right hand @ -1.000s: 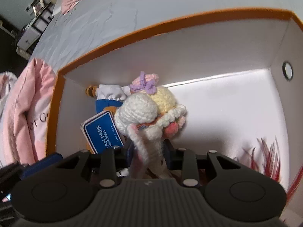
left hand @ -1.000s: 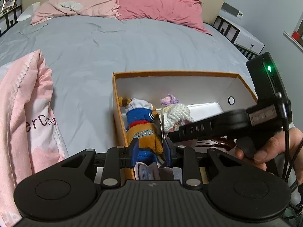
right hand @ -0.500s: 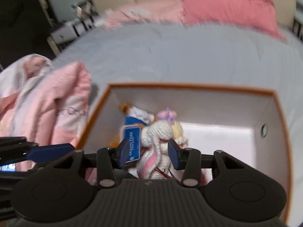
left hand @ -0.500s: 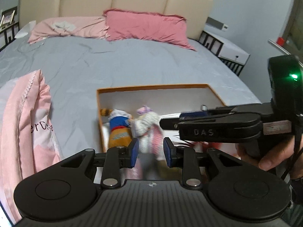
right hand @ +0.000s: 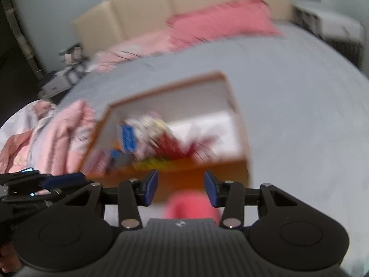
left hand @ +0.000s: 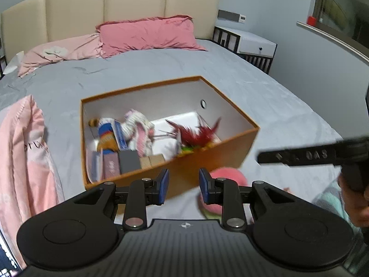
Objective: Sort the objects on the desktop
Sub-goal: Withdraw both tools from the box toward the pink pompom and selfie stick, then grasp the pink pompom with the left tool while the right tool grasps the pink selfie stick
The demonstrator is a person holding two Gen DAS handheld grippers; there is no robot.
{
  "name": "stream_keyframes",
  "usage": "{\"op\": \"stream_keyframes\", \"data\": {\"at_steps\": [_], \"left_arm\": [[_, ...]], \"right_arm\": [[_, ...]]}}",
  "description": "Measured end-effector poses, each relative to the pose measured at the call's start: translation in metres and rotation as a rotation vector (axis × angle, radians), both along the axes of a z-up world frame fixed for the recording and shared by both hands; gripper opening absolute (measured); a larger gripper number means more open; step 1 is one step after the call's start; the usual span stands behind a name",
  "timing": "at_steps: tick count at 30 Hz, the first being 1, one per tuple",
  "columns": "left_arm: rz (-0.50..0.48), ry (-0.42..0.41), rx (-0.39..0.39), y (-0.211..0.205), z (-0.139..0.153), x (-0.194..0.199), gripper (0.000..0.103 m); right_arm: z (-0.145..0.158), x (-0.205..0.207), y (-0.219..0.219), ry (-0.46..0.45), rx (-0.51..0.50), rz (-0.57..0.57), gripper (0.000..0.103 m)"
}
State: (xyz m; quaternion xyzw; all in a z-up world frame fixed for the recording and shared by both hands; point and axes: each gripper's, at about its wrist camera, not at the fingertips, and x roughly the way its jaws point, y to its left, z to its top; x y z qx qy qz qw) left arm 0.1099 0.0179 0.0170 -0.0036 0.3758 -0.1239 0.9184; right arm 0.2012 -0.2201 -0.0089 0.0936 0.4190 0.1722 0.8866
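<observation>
An orange box (left hand: 207,159) with white inner walls sits on the grey bed. Inside lie a white and pink crochet doll (left hand: 138,129), a blue and orange plush (left hand: 105,138), a blue card (left hand: 120,136), red feathers (left hand: 196,133) and several small packs along the near wall. My left gripper (left hand: 183,177) hovers before the box's near wall, open and holding nothing. In the blurred right wrist view my right gripper (right hand: 181,181) is also open and holding nothing, back from the box (right hand: 226,168). A pink round thing (left hand: 228,177) lies on the bed under both grippers.
A pink blanket (left hand: 27,161) is heaped left of the box. Pink pillows (left hand: 147,32) lean on the beige headboard, and a white nightstand (left hand: 256,43) stands at the far right. A hand (left hand: 355,207) holds the right gripper's handle at the right edge, over something teal (left hand: 327,198).
Both grippers have drawn back and up out of the box. The right gripper's fingers, close around the crochet doll a second ago, have let it go; it now lies in the box.
</observation>
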Motion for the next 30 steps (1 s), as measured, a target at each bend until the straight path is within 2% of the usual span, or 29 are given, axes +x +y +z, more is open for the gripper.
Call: {"op": "stream_keyframes", "data": {"at_steps": [5, 8, 13, 18, 23, 26, 30], "left_arm": [[-0.02, 0.019, -0.019, -0.009, -0.005, -0.018, 0.032], [-0.029, 0.046, -0.016, -0.016, -0.01, -0.028, 0.032], [-0.036, 0.063, -0.008, -0.023, -0.013, -0.043, 0.032], [-0.026, 0.061, -0.006, -0.022, -0.011, -0.051, 0.032], [-0.016, 0.068, -0.017, -0.019, -0.009, -0.052, 0.032], [-0.018, 0.081, -0.01, -0.024, -0.013, -0.046, 0.032], [-0.037, 0.094, 0.003, -0.034, -0.019, -0.038, 0.034]], "right_arm": [[-0.029, -0.022, -0.047, 0.183, 0.023, -0.164, 0.047], [-0.039, -0.031, -0.064, 0.246, 0.042, -0.217, 0.047], [-0.042, -0.038, -0.062, 0.259, 0.003, -0.203, 0.045], [-0.056, -0.026, -0.044, 0.331, -0.094, -0.114, 0.046], [-0.073, -0.018, -0.031, 0.368, -0.175, -0.086, 0.046], [-0.085, -0.011, -0.029, 0.395, -0.14, -0.096, 0.051], [-0.095, 0.0, -0.034, 0.403, -0.086, -0.156, 0.046]]}}
